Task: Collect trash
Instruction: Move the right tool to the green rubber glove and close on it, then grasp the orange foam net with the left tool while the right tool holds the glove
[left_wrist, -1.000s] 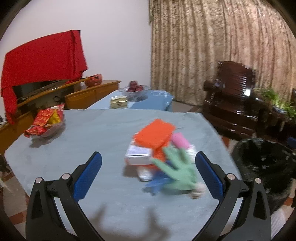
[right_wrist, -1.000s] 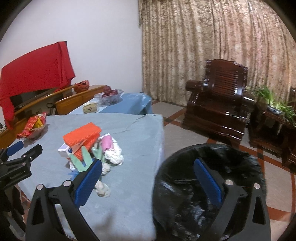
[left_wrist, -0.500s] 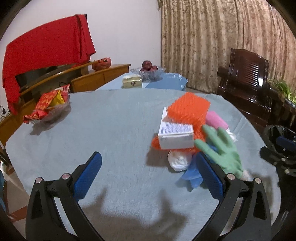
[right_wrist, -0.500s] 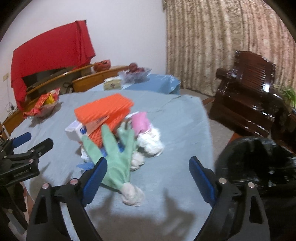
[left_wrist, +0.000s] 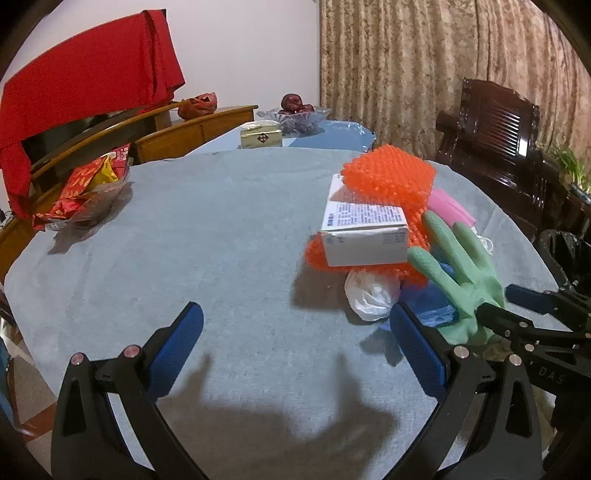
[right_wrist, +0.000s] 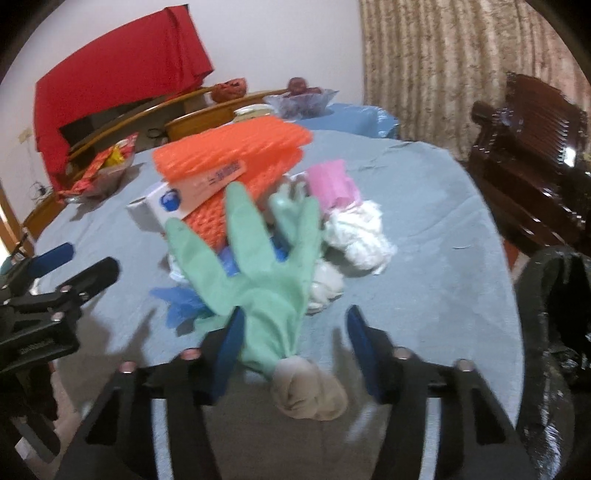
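A heap of trash lies on the grey-blue tablecloth (left_wrist: 221, 236): orange foam netting (left_wrist: 388, 181), a white box (left_wrist: 365, 236), a green rubber glove (right_wrist: 258, 273), a blue glove (right_wrist: 177, 306), a pink mask (right_wrist: 332, 184) and white crumpled tissue (right_wrist: 362, 236). My right gripper (right_wrist: 293, 350) is open, its blue pads either side of the green glove's wrist; it also shows in the left wrist view (left_wrist: 517, 306). My left gripper (left_wrist: 295, 350) is open and empty above bare cloth, left of the heap.
A black-lined trash bin (right_wrist: 554, 332) stands off the table's right edge. A snack bowl (left_wrist: 88, 192) sits at the table's far left. A dark wooden armchair (left_wrist: 498, 147) and curtains stand behind. A second table holds a fruit bowl (left_wrist: 295, 114).
My right gripper has swung from over the bin to the heap and narrowed around the green glove's wrist. My left gripper has drifted left, the heap now to its right.
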